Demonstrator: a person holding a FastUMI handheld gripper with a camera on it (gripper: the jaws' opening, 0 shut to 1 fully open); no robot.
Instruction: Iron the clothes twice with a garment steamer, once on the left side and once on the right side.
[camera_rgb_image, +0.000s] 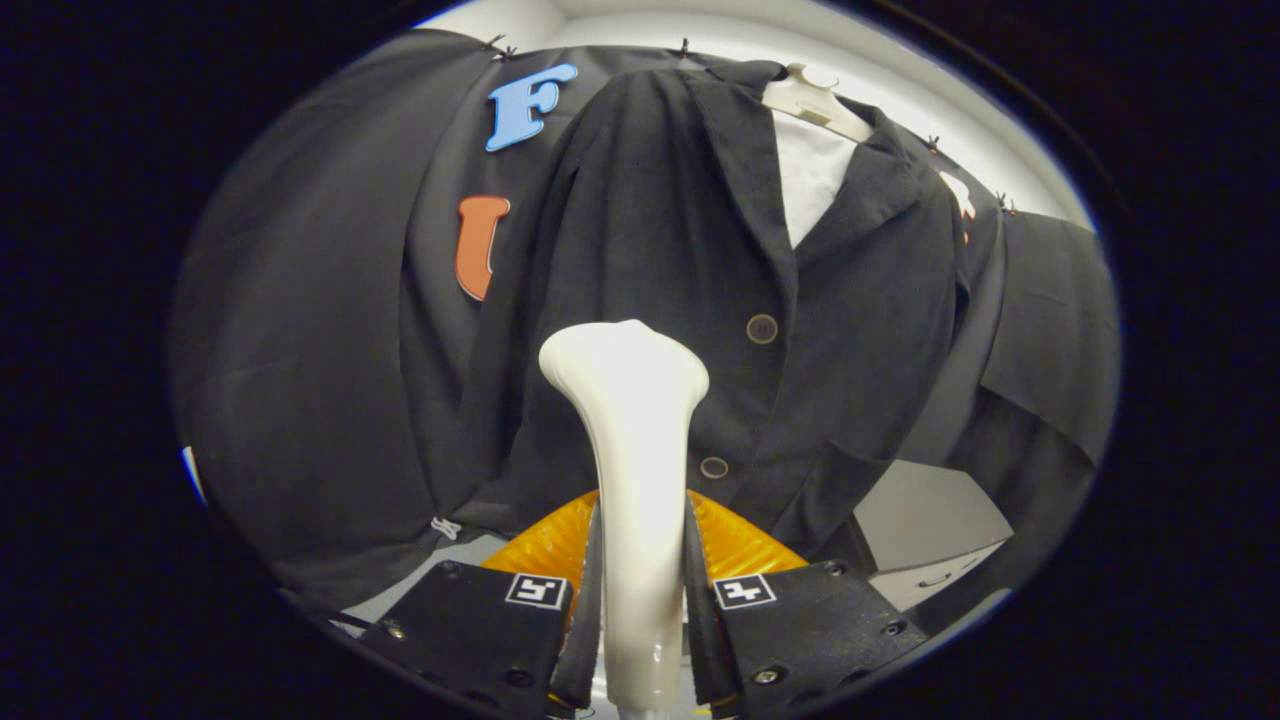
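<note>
Jacket (680, 250): dark, buttoned, hanging in the centre and upper part of the frame in front of the black cloth wall; its collar sits on a pale hanger (815, 95) at the top, with a white panel (805, 180) showing in the neck opening.
Garment steamer (630, 470): cream-white, upright in the lower centre; its wide head rests over the jacket's left front panel, beside the button row.
Tool (640, 600): clenched on the garment steamer's handle, both fingers pressing its sides at the bottom of the frame.
Buttons: upper button (762, 328) right of the steamer head, lower button (714, 467) just beside the handle.
</note>
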